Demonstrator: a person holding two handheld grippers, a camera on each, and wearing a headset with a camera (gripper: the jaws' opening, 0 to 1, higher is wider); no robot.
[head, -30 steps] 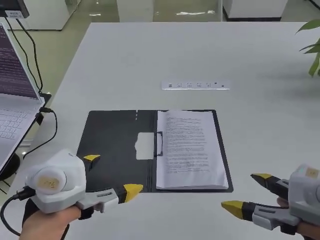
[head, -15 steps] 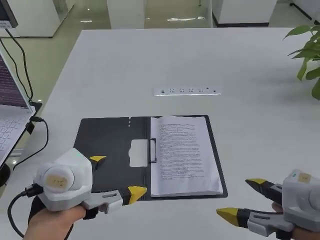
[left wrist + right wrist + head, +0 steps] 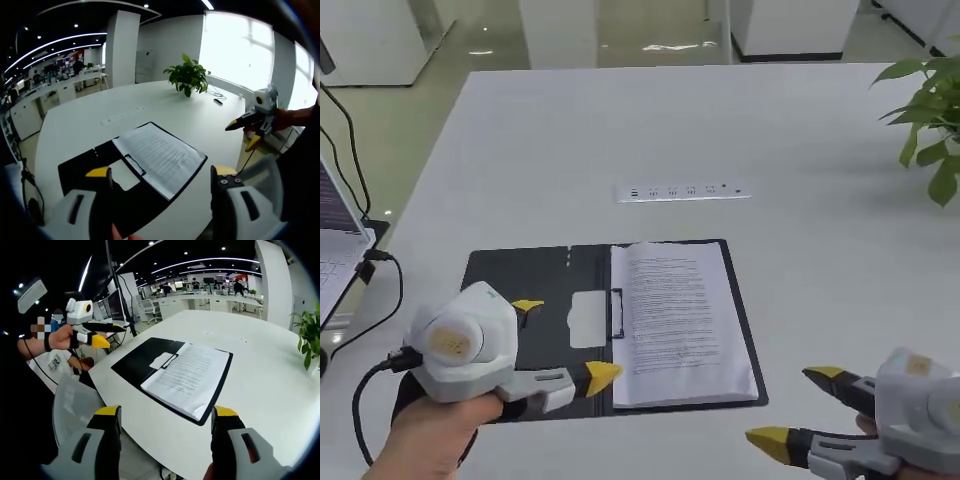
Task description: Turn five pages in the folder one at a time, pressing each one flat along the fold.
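Headset swings right; folder holds its place as grippers close in

Left gripper [image 3: 565, 340] has edged over the open folder's [image 3: 520, 280] black cover, jaws apart and empty. Right gripper [image 3: 795, 406] hovers over the bench [image 3: 620, 120] beside it, jaws likewise spread. Page stack [image 3: 675, 320] lies flat on the folder's right half, so turning looks yet to begin.

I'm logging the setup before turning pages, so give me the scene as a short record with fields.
folder: black, open flat on the table
pages: white stack on the folder's right half
left gripper: open, empty, over the folder's near left part
right gripper: open, empty, over bare table off the folder's near right corner
power strip: on the table beyond the folder
plant: far right edge
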